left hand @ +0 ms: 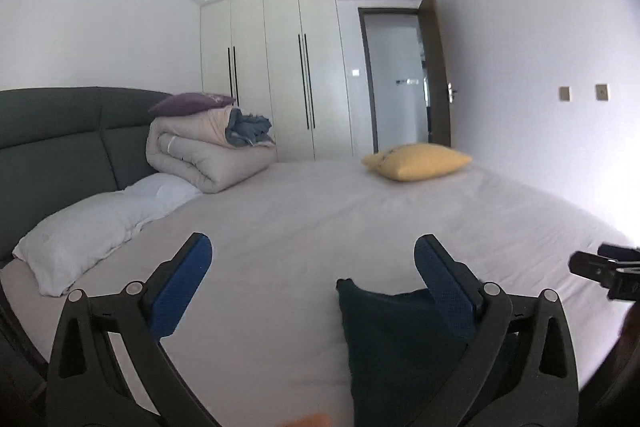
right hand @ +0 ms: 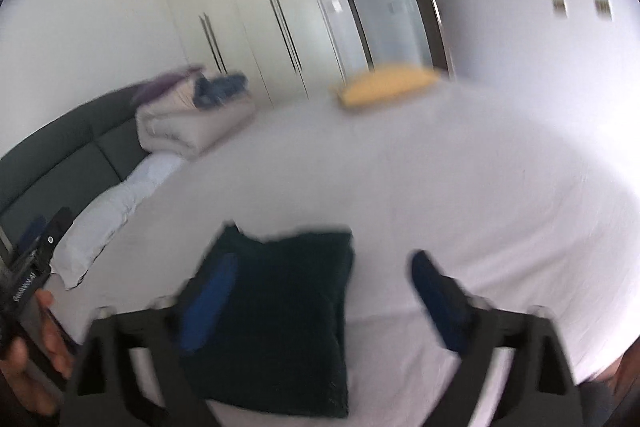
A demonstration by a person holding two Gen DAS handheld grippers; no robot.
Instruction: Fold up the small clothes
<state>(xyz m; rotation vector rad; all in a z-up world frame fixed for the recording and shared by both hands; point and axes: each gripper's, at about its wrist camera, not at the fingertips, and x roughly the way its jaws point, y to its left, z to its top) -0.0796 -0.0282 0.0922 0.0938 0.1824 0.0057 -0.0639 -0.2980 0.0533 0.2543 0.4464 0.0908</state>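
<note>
We judge the dark green garment (right hand: 276,311) folded compact on the near bed (left hand: 360,211), both our grippers' fingers spread wide, empty

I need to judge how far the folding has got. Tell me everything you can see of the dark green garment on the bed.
The dark green garment looks like soft, slightly fuzzy fabric, lying flat on the pale bedsheet as a roughly rectangular, seemingly folded bundle near the bed's front edge. One corner pokes up slightly. Both the left gripper and the right gripper are open above it, neither gripping it. The right wrist view is blurred, hiding details.
</note>
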